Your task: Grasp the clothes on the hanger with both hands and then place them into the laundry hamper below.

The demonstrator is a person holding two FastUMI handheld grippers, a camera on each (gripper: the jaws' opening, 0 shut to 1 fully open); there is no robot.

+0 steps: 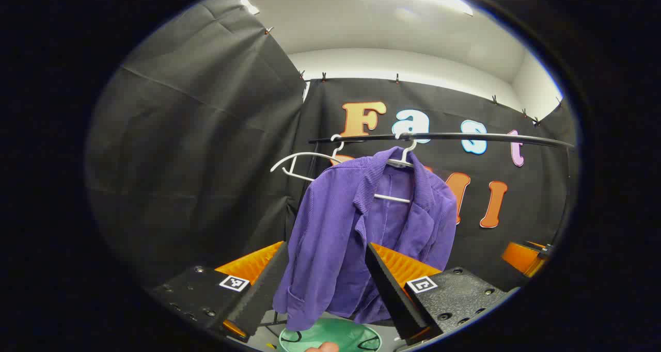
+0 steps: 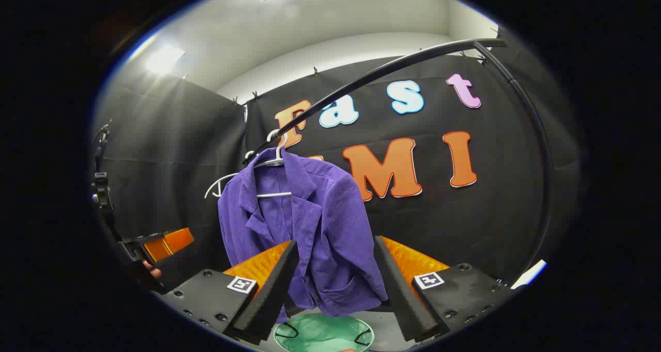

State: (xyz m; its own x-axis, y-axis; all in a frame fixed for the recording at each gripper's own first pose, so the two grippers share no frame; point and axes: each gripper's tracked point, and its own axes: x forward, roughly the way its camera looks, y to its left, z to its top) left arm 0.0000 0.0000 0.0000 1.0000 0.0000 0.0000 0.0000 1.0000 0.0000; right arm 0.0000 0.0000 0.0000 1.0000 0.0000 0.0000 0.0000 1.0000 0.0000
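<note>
One purple corduroy jacket hangs on a white hanger from the black rail, next to one bare hanger, right above the green hamper. Left gripper and right gripper: jaws wide open, holding nothing, jacket hanging beyond them.

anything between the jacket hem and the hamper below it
Nothing. In the right gripper view the purple jacket hangs on its hanger, and only open air separates its hem from the green hamper beneath.
</note>
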